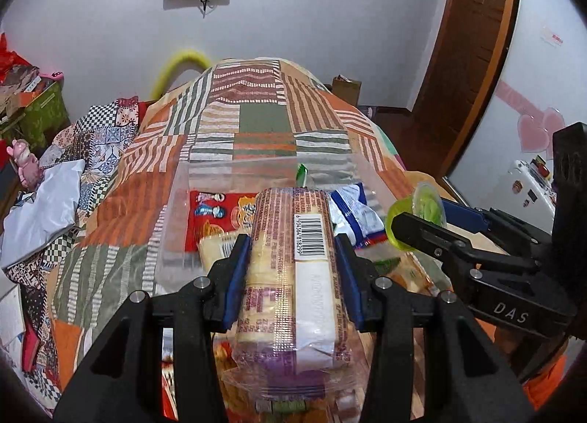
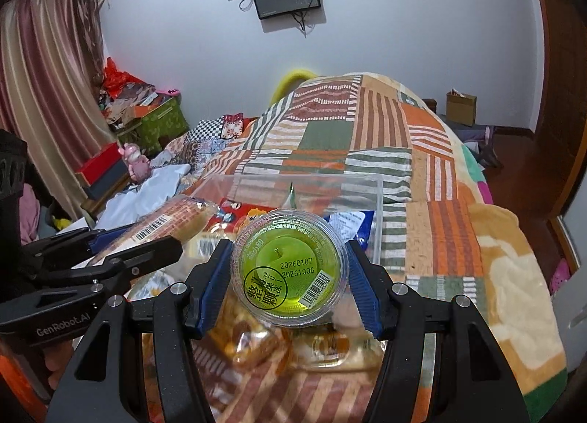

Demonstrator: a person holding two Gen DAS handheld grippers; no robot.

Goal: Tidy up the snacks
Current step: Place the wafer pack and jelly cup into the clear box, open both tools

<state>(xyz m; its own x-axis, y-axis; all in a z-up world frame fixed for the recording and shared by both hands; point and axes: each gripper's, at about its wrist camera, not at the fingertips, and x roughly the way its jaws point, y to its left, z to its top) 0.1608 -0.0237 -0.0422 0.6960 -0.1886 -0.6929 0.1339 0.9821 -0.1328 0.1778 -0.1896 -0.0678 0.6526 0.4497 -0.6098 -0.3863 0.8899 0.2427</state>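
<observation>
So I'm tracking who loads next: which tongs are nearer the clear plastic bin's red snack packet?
Left. The left tongs, gripping the long wrapped cake, hover just beside the packet; the right tongs, holding the green jelly cup, sit further right.

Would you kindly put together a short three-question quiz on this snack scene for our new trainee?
1. True or false: the left gripper is shut on the long clear-wrapped cake pack with a barcode.
2. What does the right gripper hold? A) a red snack bag B) the round green jelly cup with a clear rim C) nothing
3. Fill in: beyond both grippers stands a clear plastic ____ on the patchwork quilt, with the red snack packet inside it.

Key: 1 true; 2 B; 3 box.
</observation>
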